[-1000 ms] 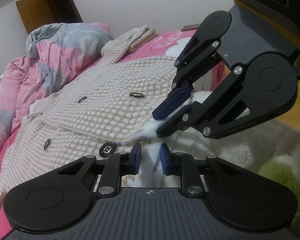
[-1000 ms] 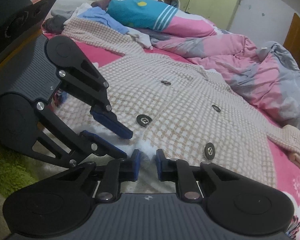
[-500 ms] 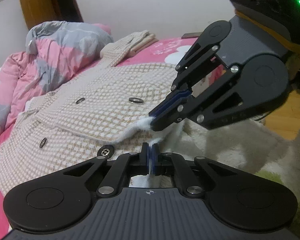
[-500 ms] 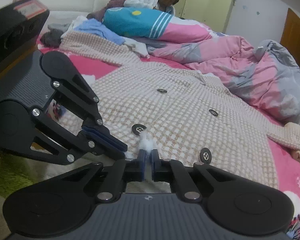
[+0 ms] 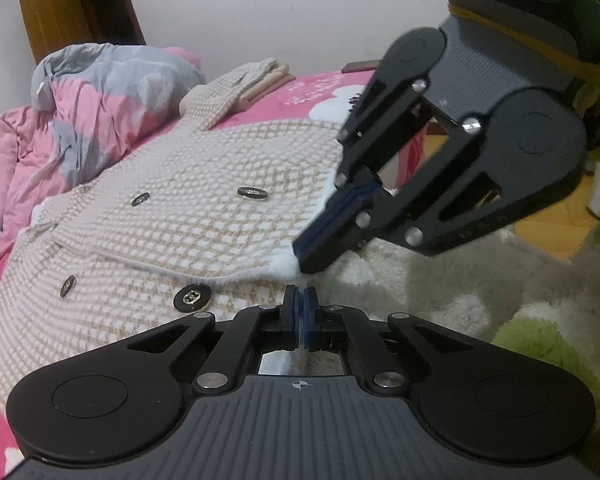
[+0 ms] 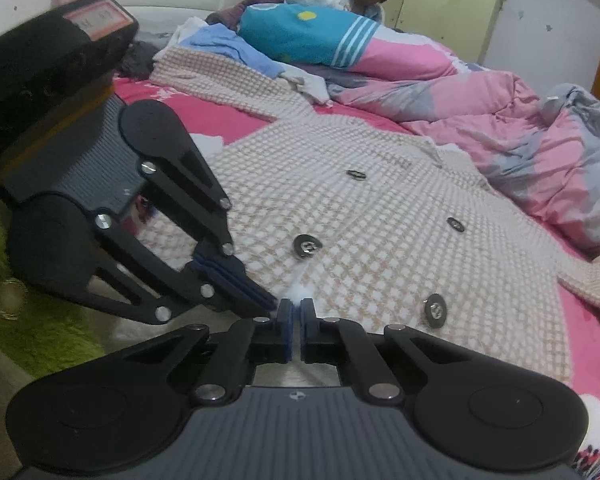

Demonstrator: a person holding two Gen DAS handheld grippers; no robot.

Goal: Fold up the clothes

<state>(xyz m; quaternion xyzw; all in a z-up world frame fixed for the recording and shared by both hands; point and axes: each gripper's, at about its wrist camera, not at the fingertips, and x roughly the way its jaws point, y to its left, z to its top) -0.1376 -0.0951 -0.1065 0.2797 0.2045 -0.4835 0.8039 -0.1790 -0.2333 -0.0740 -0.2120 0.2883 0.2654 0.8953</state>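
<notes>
Pink bed sheet under checked coat, rumpled pink-grey quilt alongside.

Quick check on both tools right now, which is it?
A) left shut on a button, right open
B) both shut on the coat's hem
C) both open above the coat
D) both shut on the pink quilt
B: the left tool and the right tool are each shut on the fluffy white edge of the coat, side by side at the hem.

Coat: cream w/ tan check weave, white fuzzy hem, dark metal buttons. Bedsheet: hot pink w/ white print. Duvet: pink & grey patches. Pillow: teal, white stripes, pink end. Gripper pads: blue; bodies black.
</notes>
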